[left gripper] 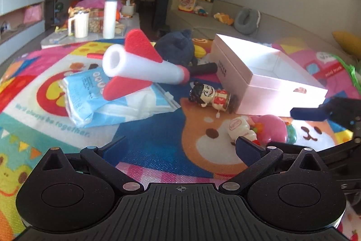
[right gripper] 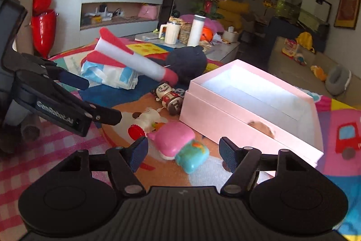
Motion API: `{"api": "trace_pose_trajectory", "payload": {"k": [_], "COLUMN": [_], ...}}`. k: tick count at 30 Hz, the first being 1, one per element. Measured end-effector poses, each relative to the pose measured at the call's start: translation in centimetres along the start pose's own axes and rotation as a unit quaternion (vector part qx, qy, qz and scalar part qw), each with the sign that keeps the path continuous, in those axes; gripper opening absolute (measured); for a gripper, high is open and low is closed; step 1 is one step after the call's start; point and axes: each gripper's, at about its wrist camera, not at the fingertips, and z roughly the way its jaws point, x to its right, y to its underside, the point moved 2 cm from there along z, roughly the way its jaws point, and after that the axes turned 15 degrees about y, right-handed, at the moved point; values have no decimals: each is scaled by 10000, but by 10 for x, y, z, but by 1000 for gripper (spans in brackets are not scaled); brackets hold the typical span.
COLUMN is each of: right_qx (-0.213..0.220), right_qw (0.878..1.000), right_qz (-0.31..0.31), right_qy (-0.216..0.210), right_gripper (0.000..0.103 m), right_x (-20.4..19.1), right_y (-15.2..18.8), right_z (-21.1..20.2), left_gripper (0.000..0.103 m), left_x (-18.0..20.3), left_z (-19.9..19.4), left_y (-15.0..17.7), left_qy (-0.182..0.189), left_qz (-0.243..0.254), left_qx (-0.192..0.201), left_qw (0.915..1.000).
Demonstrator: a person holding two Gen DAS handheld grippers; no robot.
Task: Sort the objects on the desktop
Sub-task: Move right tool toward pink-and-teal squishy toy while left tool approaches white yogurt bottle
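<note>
- The pink toy (right gripper: pixel 173 139) lies on the mat just in front of the pink box (right gripper: pixel 248 110); it looks rounded and could slip sideways from a pinch.
- Right tool (right gripper: pixel 183 151) hovers low, spread, empty, straddling it.
- Left tool (left gripper: pixel 180 146), also released, sits left of the box, crowding the approach.

Counted on the play mat (left gripper: pixel 158 141): one foam rocket (left gripper: pixel 144 67) at ten o'clock, one blue tissue pack (left gripper: pixel 97 101) beneath it, one dark plush toy (left gripper: pixel 176 49) at twelve, one pink box (left gripper: pixel 266 80) (lid off, open side up) at two o'clock, one grinning figurine (left gripper: pixel 209 96) at its corner, one pink-and-teal toy (right gripper: pixel 180 146) nearest. Also two grippers: the left gripper (left gripper: pixel 180 146) and the right gripper (right gripper: pixel 182 153), each with two fingers.
</note>
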Motion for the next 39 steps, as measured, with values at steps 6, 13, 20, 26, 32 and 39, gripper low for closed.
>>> {"api": "trace_pose_trajectory", "payload": {"k": [6, 13, 20, 26, 32, 39], "right_qx": [-436, -497, -798, -799, -989, -1076], "right_qw": [9979, 9870, 9711, 9615, 9517, 9531], "right_qz": [469, 885, 1645, 2267, 2660, 2579], "right_qy": [97, 1249, 1531, 1332, 1171, 1159], "right_gripper": [53, 53, 65, 95, 101, 103], "right_x": [10, 53, 75, 91, 101, 98], "right_y": [5, 48, 76, 81, 86, 85], "right_z": [12, -40, -47, -46, -41, -37], "left_gripper": [103, 103, 103, 103, 103, 103], "left_x": [-2, 41, 61, 67, 98, 122], "left_z": [-4, 16, 57, 60, 38, 9], "left_y": [1, 1, -11, -9, 16, 39], "left_qy": [304, 779, 987, 1560, 1967, 2409], "left_qz": [-120, 1132, 1607, 1488, 1679, 1824], "left_qx": [129, -362, -674, -853, -1029, -1069], "left_qw": [9994, 9899, 9797, 9728, 9605, 9472]}}
